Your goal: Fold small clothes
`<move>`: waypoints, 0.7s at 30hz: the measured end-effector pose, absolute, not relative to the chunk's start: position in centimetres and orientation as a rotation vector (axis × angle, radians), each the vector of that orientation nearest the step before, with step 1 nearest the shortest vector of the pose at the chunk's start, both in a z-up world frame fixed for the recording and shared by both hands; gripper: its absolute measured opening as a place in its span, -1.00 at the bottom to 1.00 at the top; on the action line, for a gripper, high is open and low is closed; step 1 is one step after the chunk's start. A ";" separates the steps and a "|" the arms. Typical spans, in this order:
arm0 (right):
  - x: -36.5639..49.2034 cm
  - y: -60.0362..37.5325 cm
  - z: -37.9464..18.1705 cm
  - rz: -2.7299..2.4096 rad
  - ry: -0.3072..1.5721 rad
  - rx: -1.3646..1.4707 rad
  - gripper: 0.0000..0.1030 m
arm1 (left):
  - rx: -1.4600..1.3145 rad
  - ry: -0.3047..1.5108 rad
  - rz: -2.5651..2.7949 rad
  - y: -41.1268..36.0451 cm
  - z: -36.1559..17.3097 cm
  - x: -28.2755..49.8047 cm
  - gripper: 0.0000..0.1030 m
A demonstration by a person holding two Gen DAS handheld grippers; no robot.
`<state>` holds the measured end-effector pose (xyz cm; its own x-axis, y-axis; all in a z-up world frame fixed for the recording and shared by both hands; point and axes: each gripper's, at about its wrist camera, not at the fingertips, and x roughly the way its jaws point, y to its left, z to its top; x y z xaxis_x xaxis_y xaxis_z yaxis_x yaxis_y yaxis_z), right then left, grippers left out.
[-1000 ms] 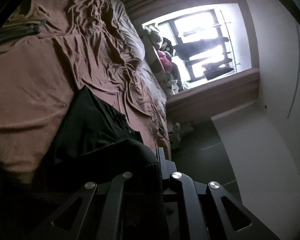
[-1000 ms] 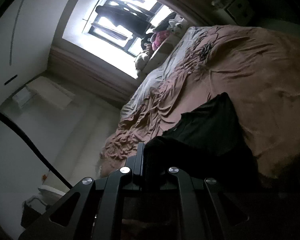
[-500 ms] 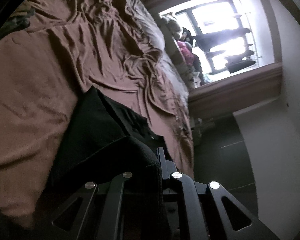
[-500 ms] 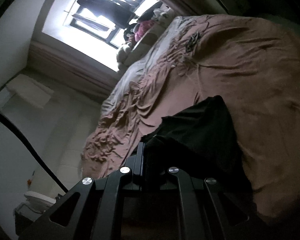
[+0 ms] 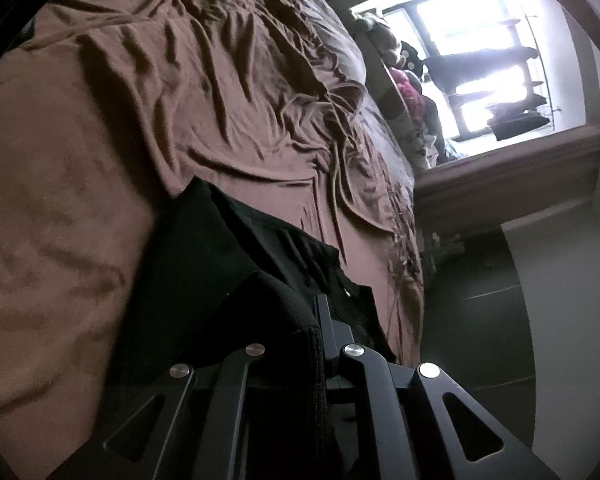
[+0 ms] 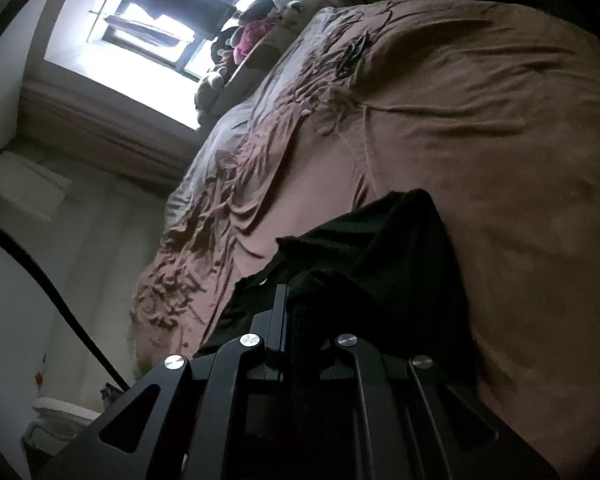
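We saw both views rolled sideways, with the bed running up the picture and the window at one edge, so each pair of tongs was held turned on its side and tipped somewhat downward toward the bed. No hand or sleeve showed in either view; only the black linkage of each tool filled the bottom of the picture.

We could read no brand, label or writing anywhere; the room was dim and the bright window washed out what stood near it.

The left tongs (image 5: 320, 320) were clamped together on a ribbed edge of the black garment (image 5: 220, 264). The cloth came up out of the closed jaws, bulged over the left side of the linkage and spread away from the tips, lying on the brown bedspread (image 5: 80, 168) just ahead of them, near the bed's edge by the dark floor (image 5: 480, 280).

The right tongs (image 6: 286, 316) were likewise clamped on the black garment (image 6: 380, 248). A ribbed band of it ran down between the jaws, and the rest humped up just beyond the tips and rested on the brown bedspread (image 6: 500, 128).

In both views the garment lay close to the tongs, touching them, with creased bedspread beyond it. Farther off, soft toys (image 6: 244, 40) sat in a row at the far end of the bed below the window (image 5: 480, 48), well apart from the garment. In the right view a black cable (image 6: 40, 276) curved across the pale wall.
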<state>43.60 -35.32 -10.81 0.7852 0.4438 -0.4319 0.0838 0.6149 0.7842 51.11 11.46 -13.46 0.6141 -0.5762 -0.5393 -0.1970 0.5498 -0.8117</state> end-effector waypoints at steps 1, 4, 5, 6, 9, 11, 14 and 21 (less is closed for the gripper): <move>44.0 -35.5 -10.8 0.222 0.659 0.901 -0.90 | -0.987 0.918 -0.264 11.4 -13.5 51.6 -0.83; 45.6 -35.7 -11.1 0.208 0.678 0.906 -0.89 | -0.974 0.941 -0.253 11.0 -14.1 53.2 -0.83; 46.1 -35.7 -11.1 0.205 0.684 0.898 -0.89 | -0.964 0.952 -0.253 10.9 -14.5 53.9 -0.82; 46.5 -35.6 -11.2 0.196 0.689 0.888 -0.89 | -0.959 0.960 -0.249 10.8 -14.7 54.3 -0.82; 47.5 -35.5 -11.6 0.179 0.708 0.889 -0.89 | -0.945 0.986 -0.233 10.7 -15.7 55.5 -0.82; 47.9 -35.5 -12.0 0.165 0.722 0.886 -0.89 | -0.943 1.002 -0.218 10.8 -16.6 56.0 -0.82; 48.5 -35.5 -12.5 0.149 0.744 0.890 -0.89 | -0.940 1.026 -0.201 11.0 -17.8 56.5 -0.82; 50.6 -34.5 -12.2 0.139 0.824 0.773 -0.63 | -0.831 1.109 -0.199 10.5 -18.8 57.7 -0.39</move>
